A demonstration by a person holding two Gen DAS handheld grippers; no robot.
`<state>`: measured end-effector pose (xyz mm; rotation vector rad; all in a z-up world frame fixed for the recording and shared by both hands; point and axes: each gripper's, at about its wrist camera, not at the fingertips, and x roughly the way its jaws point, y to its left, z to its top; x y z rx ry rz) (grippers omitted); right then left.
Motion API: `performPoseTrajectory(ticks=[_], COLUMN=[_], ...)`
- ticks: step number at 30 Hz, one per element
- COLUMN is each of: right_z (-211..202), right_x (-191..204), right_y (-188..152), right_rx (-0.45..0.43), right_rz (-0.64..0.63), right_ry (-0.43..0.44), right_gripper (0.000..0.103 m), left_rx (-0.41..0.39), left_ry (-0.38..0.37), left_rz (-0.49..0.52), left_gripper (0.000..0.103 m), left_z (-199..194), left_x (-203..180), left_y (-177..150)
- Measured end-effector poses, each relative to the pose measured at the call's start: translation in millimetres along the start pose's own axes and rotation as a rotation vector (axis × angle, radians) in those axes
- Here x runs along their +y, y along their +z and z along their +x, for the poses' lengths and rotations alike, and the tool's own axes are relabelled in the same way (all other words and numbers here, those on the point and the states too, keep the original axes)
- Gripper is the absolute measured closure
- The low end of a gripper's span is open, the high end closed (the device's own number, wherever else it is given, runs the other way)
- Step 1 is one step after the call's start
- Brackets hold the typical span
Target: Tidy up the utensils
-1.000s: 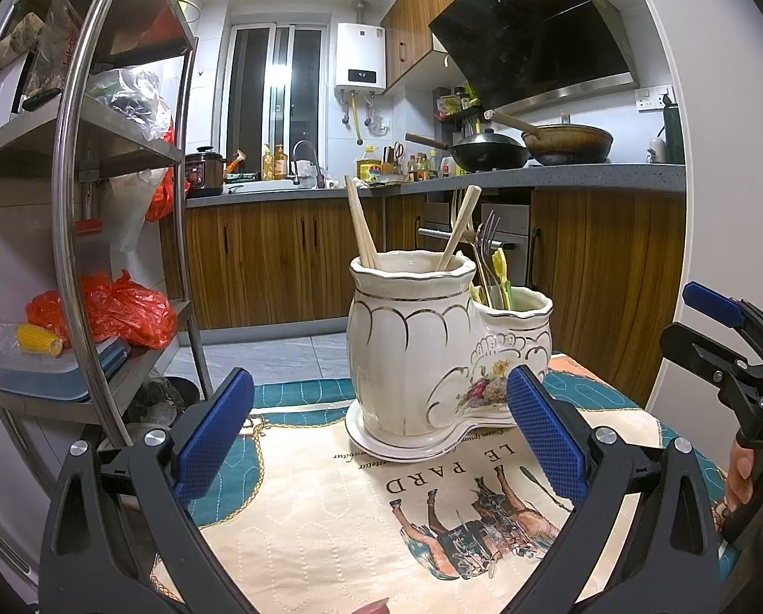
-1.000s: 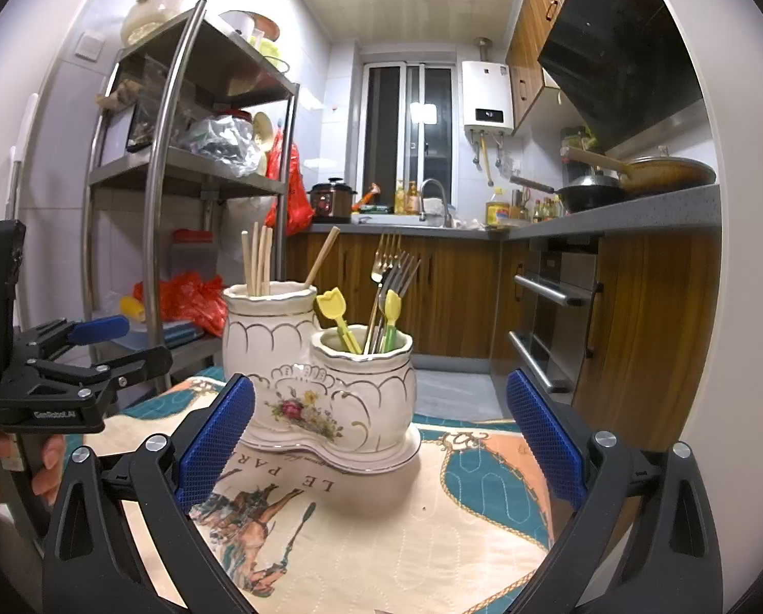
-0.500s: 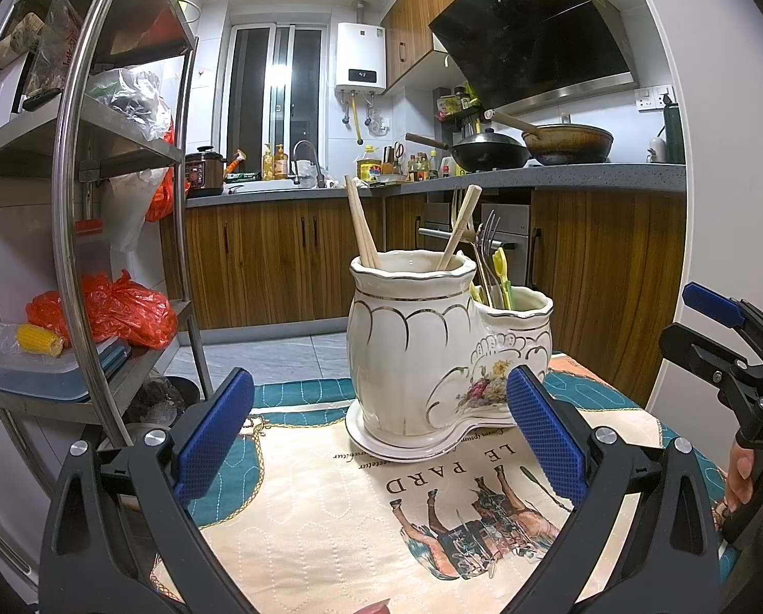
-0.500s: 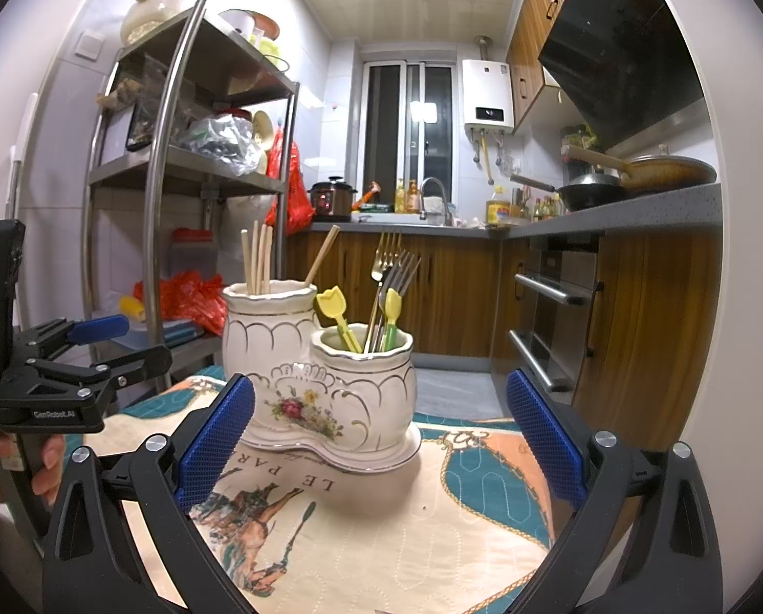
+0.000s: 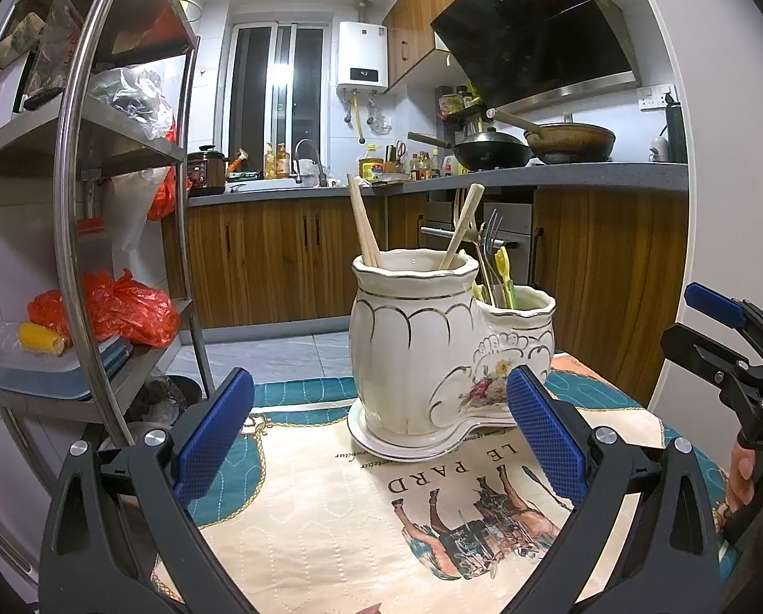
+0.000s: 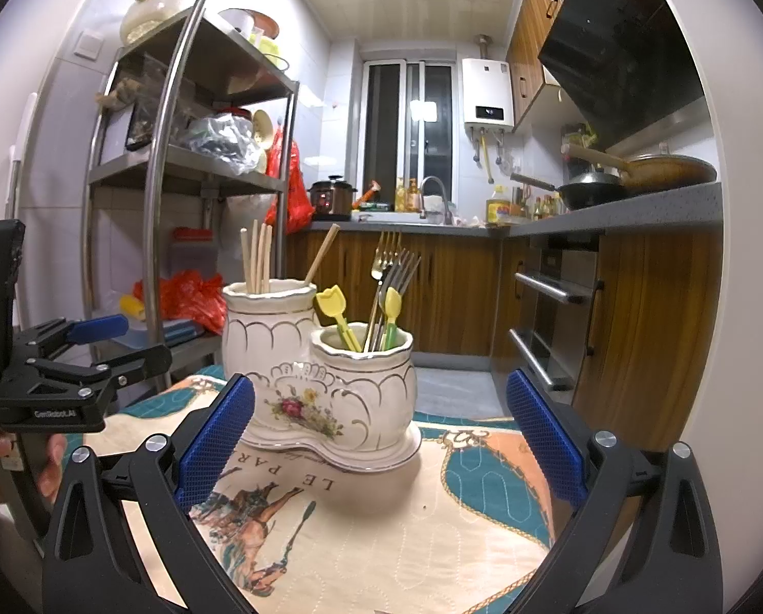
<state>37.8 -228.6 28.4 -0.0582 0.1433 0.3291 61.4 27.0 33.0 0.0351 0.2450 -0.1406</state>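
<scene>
Both tongs hover released and empty over the cloth (image 6: 381,527) on the bench: left tongs (image 5: 381,440), right tongs (image 6: 381,435). Just beyond stands the holder (image 6: 325,384), upright on the cloth; chopsticks (image 6: 256,256) fill its taller cup, forks (image 6: 394,276) the shorter one. A rack (image 6: 187,169) rises behind

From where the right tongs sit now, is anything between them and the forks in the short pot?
Nothing visible blocks them. The right tongs are open and empty, with only bare tablecloth before the ceramic holder. The forks stand in its shorter pot, beside yellow-topped picks.
</scene>
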Motion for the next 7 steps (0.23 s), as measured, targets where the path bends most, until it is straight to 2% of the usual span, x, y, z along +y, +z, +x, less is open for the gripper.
performPoseTrajectory(ticks=[7], right_z=[0.1], right_x=[0.1], right_y=[0.2], right_rx=[0.0], right_rz=[0.0], right_ry=[0.0], right_gripper=[0.005], left_rx=[0.014], left_ry=[0.016], left_rz=[-0.006], left_gripper=[0.005], left_z=[3.0], left_x=[2.1], left_y=[0.2])
